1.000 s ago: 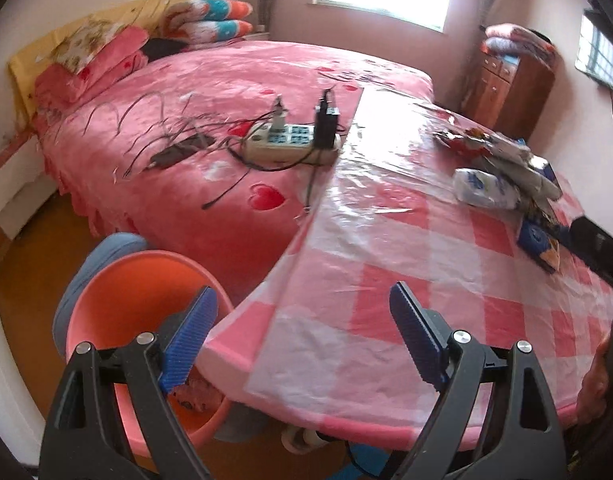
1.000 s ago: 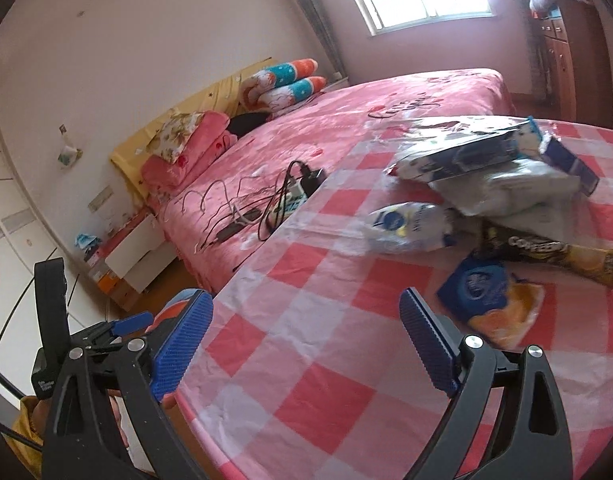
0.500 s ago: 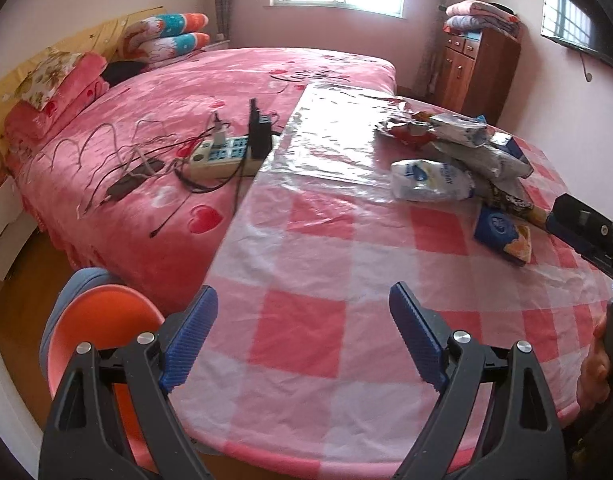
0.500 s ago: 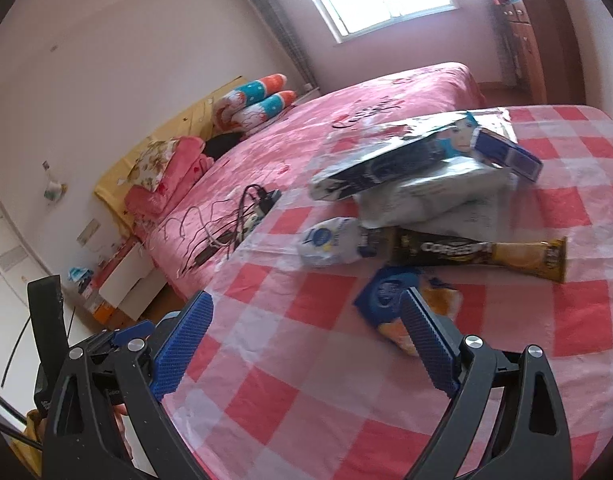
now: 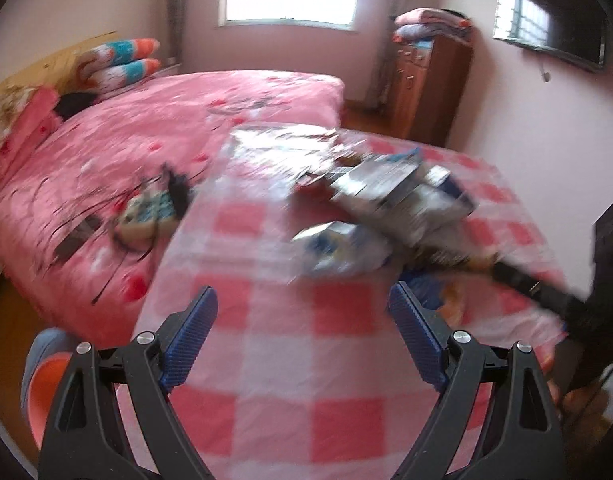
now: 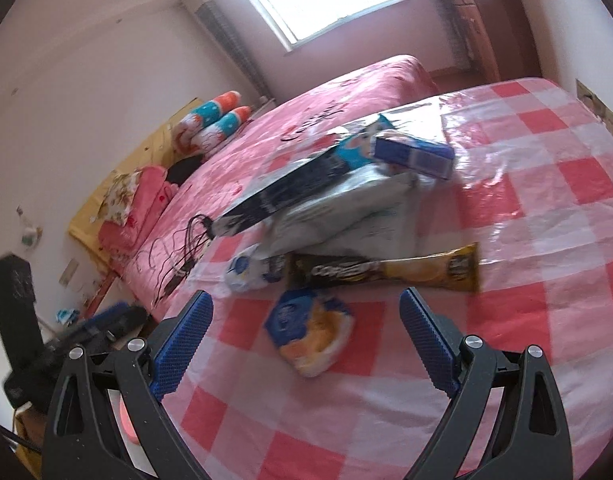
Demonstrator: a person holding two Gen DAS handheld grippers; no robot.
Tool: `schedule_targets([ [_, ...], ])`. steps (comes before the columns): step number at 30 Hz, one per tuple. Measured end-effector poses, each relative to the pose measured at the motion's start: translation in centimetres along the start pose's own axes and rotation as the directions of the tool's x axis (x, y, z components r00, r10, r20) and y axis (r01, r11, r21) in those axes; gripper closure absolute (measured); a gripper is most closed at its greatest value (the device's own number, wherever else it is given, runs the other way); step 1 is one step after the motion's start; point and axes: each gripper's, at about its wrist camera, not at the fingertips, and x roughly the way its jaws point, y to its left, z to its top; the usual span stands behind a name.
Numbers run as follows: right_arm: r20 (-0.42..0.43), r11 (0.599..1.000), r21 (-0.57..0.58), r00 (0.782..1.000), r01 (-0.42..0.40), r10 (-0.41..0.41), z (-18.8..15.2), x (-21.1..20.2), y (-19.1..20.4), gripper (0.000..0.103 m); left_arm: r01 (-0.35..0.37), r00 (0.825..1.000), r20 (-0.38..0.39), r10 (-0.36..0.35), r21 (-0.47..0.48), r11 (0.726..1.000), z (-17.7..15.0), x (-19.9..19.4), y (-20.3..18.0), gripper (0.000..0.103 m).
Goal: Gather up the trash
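Observation:
A heap of wrappers lies on the red-and-white checked table (image 6: 546,320): a blue-and-orange snack bag (image 6: 312,330), a black-and-gold coffee sachet (image 6: 382,270), a white-and-blue crumpled bag (image 6: 246,270), grey pouches (image 6: 346,208) and a blue box (image 6: 414,156). My right gripper (image 6: 306,332) is open, just above the table, with the snack bag between its fingers. My left gripper (image 5: 302,332) is open and empty over the table's near part, short of the blurred heap (image 5: 378,208). An orange basin (image 5: 46,380) sits on the floor at lower left.
A pink bed (image 5: 146,140) adjoins the table on the left, with a power strip and cables (image 5: 150,212) near the table edge. A wooden cabinet (image 5: 430,84) stands at the back right. The other gripper's black body shows at the right in the left wrist view (image 5: 546,292).
Both grippers have swung toward the wrapper heap and moved closer. The snack bag now lies between the right gripper's fingers. The basin has slid to the left view's edge. Both stay open.

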Motion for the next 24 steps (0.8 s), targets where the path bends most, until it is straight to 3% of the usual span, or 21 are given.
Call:
schedule_targets([
  [3,-0.014,0.998,0.062,1.000,-0.015,0.016,0.1,0.2,-0.8,0.010,0.110,0.994,-0.019,-0.110,0.016,0.994,3.6,0.8,-1.4,0.015],
  [9,-0.084,0.968,0.222,0.987,-0.117,0.139,-0.7,1.5,-1.8,0.010,0.195,0.977,-0.107,-0.184,0.105,0.975,8.6,4.6,-4.0,0.015],
  [20,-0.056,0.950,0.296,0.991,-0.096,0.118,0.1,2.3,-4.0,0.025,0.176,0.960,-0.254,-0.119,0.214,0.961,11.0,13.4,-6.8,0.015],
  [21,-0.049,0.948,0.303,0.992,-0.096,0.116,0.1,2.4,-4.2,0.025,0.175,0.959,-0.260,-0.117,0.212,0.961,11.0,13.7,-6.8,0.017],
  [24,-0.036,0.946,0.312,0.994,-0.083,0.099,0.7,2.6,-4.7,0.027,0.173,0.953,-0.280,-0.114,0.194,0.966,11.1,15.0,-6.7,0.034],
])
